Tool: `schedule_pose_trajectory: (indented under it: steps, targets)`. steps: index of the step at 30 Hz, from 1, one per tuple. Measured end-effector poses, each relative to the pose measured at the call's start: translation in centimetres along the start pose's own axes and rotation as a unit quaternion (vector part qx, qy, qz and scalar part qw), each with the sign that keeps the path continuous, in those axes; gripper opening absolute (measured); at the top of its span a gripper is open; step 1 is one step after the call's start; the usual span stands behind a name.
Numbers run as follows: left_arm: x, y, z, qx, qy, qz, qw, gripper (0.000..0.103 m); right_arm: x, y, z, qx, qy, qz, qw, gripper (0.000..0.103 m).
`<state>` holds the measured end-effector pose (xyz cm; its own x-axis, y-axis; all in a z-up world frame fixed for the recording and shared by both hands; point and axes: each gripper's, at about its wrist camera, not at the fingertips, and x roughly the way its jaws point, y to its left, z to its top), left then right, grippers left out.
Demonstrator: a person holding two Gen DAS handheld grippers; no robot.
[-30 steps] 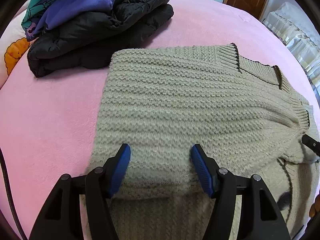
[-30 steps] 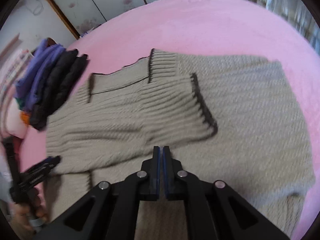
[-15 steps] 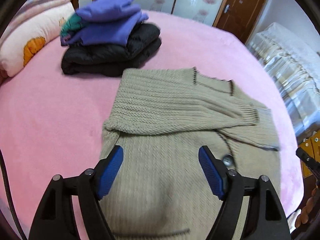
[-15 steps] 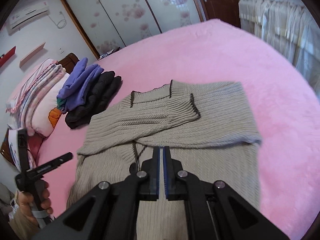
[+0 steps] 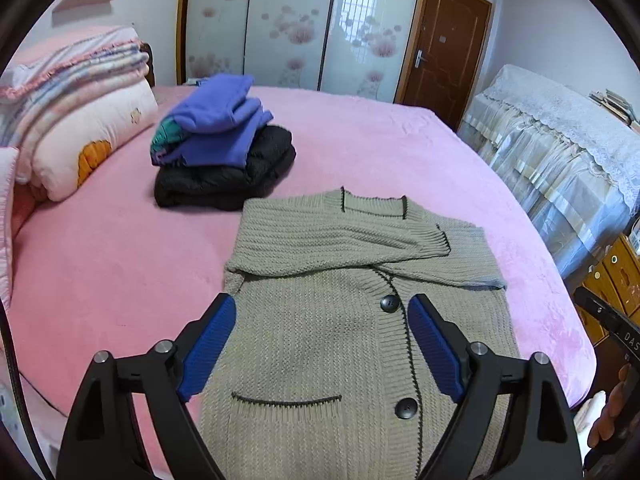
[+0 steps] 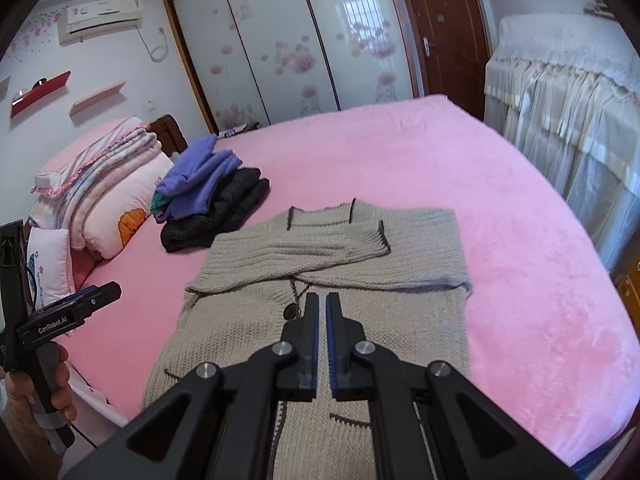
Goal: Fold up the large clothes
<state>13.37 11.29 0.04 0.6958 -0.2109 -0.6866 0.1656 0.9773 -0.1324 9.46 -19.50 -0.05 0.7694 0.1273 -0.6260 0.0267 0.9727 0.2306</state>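
Note:
A beige knitted cardigan with dark trim and black buttons lies front-up on the pink bed, both sleeves folded across its chest. It also shows in the right wrist view. My left gripper is open and empty, held above the cardigan's lower half. My right gripper is shut and empty, raised above the cardigan's middle. The left gripper appears at the left of the right wrist view, off the bed's near edge.
A stack of folded clothes, purple ones on a black jacket, sits on the bed beyond the cardigan's left shoulder. Pillows and folded quilts lie at the left. A lace-covered cabinet stands right of the bed.
Both grippers have lifted and pulled back from the cardigan, so the whole garment and room now show. The left stays open, the right stays shut. The cardigan has not moved.

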Motion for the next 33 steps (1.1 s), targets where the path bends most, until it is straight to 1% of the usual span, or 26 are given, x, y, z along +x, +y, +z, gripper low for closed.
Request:
schedule_pose_trajectory:
  steps: [3, 6, 8, 11, 13, 15, 18, 20, 22, 24, 26, 28, 30, 33]
  targets:
    - [-2.0, -0.2, -0.4, 0.001, -0.019, 0.000, 0.9998, 0.093, -2.5, 0.5, -0.2, -0.014, -0.026, -0.009, 1.000, 0.003]
    - [-3.5, -0.1, -1.1, 0.004, -0.029, 0.004, 0.9996, 0.093, -4.6, 1.2, -0.8, -0.031, -0.043, -0.020, 0.998, 0.008]
    - [-4.3, 0.1, -1.8, 0.004, -0.034, 0.009, 0.9994, 0.094, -5.4, 1.4, -1.4, -0.040, -0.046, -0.021, 0.998, 0.012]
    - [-5.3, 0.5, -3.1, 0.001, -0.039, 0.005, 0.9992, 0.095, -6.3, 1.7, -2.2, -0.056, -0.045, -0.023, 0.997, 0.017]
    - [-5.8, 0.9, -4.0, -0.004, -0.039, 0.003, 0.9992, 0.098, -6.9, 1.8, -2.8, -0.067, -0.045, -0.031, 0.996, 0.019]
    - [-6.3, 1.2, -4.9, -0.008, -0.041, 0.004, 0.9991, 0.098, -7.5, 1.8, -3.6, -0.077, -0.049, -0.036, 0.995, 0.022]
    - [-6.8, 2.0, -6.3, -0.010, -0.038, -0.001, 0.9992, 0.098, -8.4, 1.6, -4.9, -0.085, -0.051, -0.032, 0.995, 0.030]
    - [-6.8, 2.7, -7.2, -0.010, -0.032, -0.006, 0.9994, 0.099, -8.8, 1.5, -5.8, -0.090, -0.047, -0.028, 0.994, 0.039]
    - [-6.7, 3.7, -8.5, -0.009, -0.026, -0.016, 0.9995, 0.099, -8.9, 1.3, -6.8, -0.096, -0.041, -0.024, 0.994, 0.042]
    - [-6.3, 4.9, -10.0, -0.002, -0.021, -0.018, 0.9996, 0.099, -8.7, 0.9, -8.1, -0.103, -0.029, -0.023, 0.994, 0.043]
    - [-5.5, 6.0, -11.7, 0.010, -0.012, -0.013, 0.9998, 0.099, -7.8, 0.0, -9.5, -0.111, -0.003, -0.021, 0.994, 0.043]
    - [-4.3, 7.5, -13.5, 0.017, 0.007, -0.014, 0.9997, 0.099, -6.7, -1.2, -10.8, -0.107, 0.024, -0.023, 0.994, 0.043]
    - [-2.9, 9.1, -15.2, 0.016, 0.028, -0.025, 0.9992, 0.099, -5.6, -2.6, -12.4, -0.098, 0.052, -0.027, 0.993, 0.043]
    - [-0.3, 11.5, -17.8, -0.002, 0.067, -0.032, 0.9972, 0.099, -4.0, -5.0, -14.7, -0.077, 0.086, -0.032, 0.993, 0.043]
